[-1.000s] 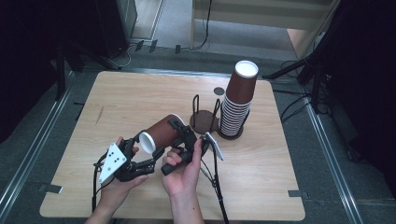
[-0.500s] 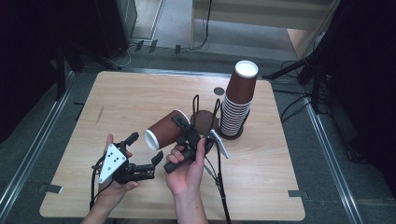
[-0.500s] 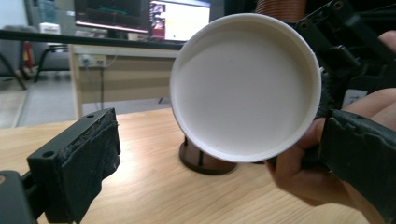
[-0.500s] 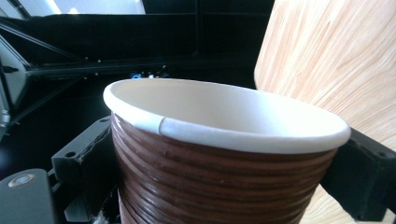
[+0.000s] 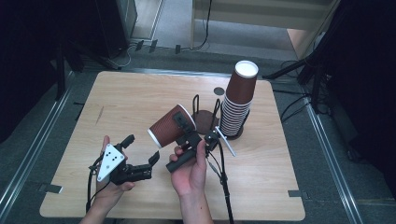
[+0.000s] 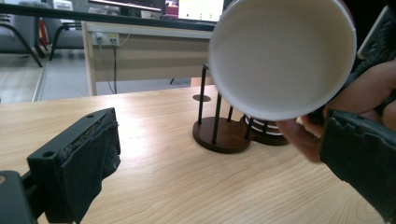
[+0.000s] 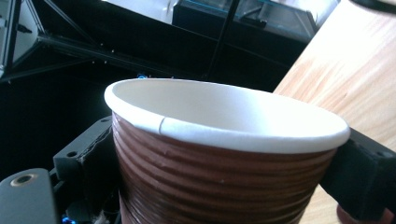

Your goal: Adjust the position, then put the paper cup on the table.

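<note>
A brown ribbed paper cup (image 5: 169, 126) with a white inside is held tilted above the table, its mouth facing down-left. My right gripper (image 5: 183, 131) is shut on its wall; in the right gripper view the cup (image 7: 219, 186) sits between both jaws of the right gripper (image 7: 226, 161). My left gripper (image 5: 140, 150) hangs open a little left of and below the cup's rim, touching nothing. In the left gripper view the cup's mouth (image 6: 280, 56) faces the camera above the open left gripper (image 6: 224, 140).
A tall stack of upturned brown cups (image 5: 238, 100) stands at the table's (image 5: 121, 102) back right. A black wire holder on a round dark base (image 5: 205, 120) stands just left of the stack, close behind the held cup.
My left gripper has drawn back down-left from the cup's rim and now stands apart from it. The right gripper has carried the cup slightly up and right.
</note>
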Demonstrator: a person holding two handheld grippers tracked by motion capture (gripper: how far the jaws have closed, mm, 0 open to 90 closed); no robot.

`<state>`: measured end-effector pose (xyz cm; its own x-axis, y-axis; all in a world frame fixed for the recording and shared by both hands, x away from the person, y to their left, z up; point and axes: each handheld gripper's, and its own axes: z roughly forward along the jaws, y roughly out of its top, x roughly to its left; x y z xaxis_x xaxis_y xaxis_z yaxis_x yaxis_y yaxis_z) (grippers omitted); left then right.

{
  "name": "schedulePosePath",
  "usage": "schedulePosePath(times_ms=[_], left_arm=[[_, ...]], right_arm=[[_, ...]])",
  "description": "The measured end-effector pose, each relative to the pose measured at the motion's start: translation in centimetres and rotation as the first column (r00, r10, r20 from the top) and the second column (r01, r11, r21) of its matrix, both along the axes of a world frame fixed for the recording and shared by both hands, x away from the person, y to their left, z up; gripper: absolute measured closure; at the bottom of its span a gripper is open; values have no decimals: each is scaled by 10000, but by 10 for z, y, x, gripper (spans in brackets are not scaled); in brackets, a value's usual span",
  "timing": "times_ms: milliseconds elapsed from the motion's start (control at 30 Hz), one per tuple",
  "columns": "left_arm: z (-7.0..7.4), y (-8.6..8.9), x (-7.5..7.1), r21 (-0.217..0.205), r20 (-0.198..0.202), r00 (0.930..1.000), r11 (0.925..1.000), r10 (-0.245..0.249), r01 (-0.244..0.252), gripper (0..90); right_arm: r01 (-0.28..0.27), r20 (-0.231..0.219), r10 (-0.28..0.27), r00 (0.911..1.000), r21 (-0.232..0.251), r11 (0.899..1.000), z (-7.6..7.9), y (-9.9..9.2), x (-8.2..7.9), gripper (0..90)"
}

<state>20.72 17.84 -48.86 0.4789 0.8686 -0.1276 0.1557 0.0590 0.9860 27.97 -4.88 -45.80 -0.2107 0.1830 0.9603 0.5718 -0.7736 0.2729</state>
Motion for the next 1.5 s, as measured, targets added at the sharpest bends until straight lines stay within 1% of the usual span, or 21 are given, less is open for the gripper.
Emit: schedulePosePath(times_ms=[133, 233, 300, 433, 500, 700, 733, 800, 833, 867, 933, 1000, 1033, 1133, 1167, 1200, 1300, 1333, 1400, 1467, 1500], left_arm=[[-1, 5, 0, -22, -151, 9999, 10000, 55, -56, 0], [-2, 9, 1, -95, -264, 9996, 9999, 141, -144, 0], [-2, 12, 2, -154, -305, 9992, 9996, 247, -251, 0], [-3, 18, 2, -101, -402, 9984, 9991, 404, -409, 0], [-4, 21, 2, -125, -458, 9980, 9989, 444, -450, 0], [-6, 30, 3, -92, -542, 9963, 9977, 671, -677, 0], [-6, 31, 3, -91, -563, 9960, 9975, 700, -706, 0], [-7, 35, 3, -133, -642, 9949, 9968, 775, -785, 0], [-8, 37, 4, -100, -687, 9943, 9965, 819, -828, 0], [-9, 39, 4, -80, -696, 9937, 9960, 880, -888, 0], [-11, 42, 5, -119, -788, 9922, 9951, 965, -977, 0], [-13, 45, 6, -115, -875, 9906, 9942, 1051, -1065, 0], [-14, 46, 6, -130, -904, 9901, 9939, 1077, -1093, 0], [-17, 50, 7, -102, -1003, 9879, 9927, 1182, -1198, 0], [-19, 51, 7, -109, -1021, 9870, 9920, 1240, -1257, 0], [-20, 52, 7, -82, -1059, 9860, 9914, 1290, -1306, 0], [-24, 56, 9, 29, -1152, 9833, 9899, 1408, -1415, 0], [-25, 56, 9, 51, -1193, 9824, 9895, 1437, -1441, 0], [-28, 57, 9, 103, -1236, 9810, 9887, 1498, -1497, 0], [-30, 57, 10, 179, -1261, 9801, 9882, 1531, -1520, 0], [-30, 57, 10, 249, -1279, 9798, 9881, 1538, -1519, 0]], right_arm=[[207, 233, -195, 9995, -521, 9984, 1, -4, -1, 96], [372, 665, -338, 9972, -511, 9980, 2, -6, -4, 97], [579, 912, -510, 9945, -749, 9955, 3, -6, -6, 97], [1224, 1455, -1010, 9842, -1470, 9815, 5, -6, -8, 98], [1405, 1671, -1108, 9797, -1779, 9740, 5, -6, -9, 98], [1932, 2376, -1366, 9617, -2345, 9527, 6, -7, -12, 98], [2077, 2539, -1432, 9566, -2490, 9460, 7, -7, -13, 98], [2245, 2701, -1495, 9511, -2728, 9355, 7, -8, -13, 98], [2358, 2780, -1532, 9483, -2940, 9263, 7, -9, -13, 98], [2501, 2924, -1556, 9436, -3210, 9135, 7, -9, -13, 98], [2660, 3066, -1577, 9387, -3532, 8970, 7, -12, -14, 98], [2731, 3158, -1586, 9355, -3612, 8916, 6, -14, -13, 98], [2803, 3215, -1610, 9331, -3696, 8859, 6, -16, -14, 98], [2853, 3300, -1574, 9308, -3864, 8771, 5, -20, -13, 98], [2917, 3340, -1592, 9290, -3966, 8704, 5, -21, -13, 98], [2916, 3364, -1562, 9287, -4020, 8680, 4, -22, -13, 98], [3072, 3478, -1582, 9241, -4301, 8489, 2, -26, -13, 98], [3114, 3524, -1586, 9223, -4345, 8451, 2, -26, -13, 98], [3336, 3793, -1649, 9104, -4376, 8350, 2, -28, -14, 98], [3373, 3916, -1567, 9067, -4502, 8267, 2, -30, -14, 98], [3426, 3980, -1538, 9044, -4626, 8177, 2, -32, -15, 98]])
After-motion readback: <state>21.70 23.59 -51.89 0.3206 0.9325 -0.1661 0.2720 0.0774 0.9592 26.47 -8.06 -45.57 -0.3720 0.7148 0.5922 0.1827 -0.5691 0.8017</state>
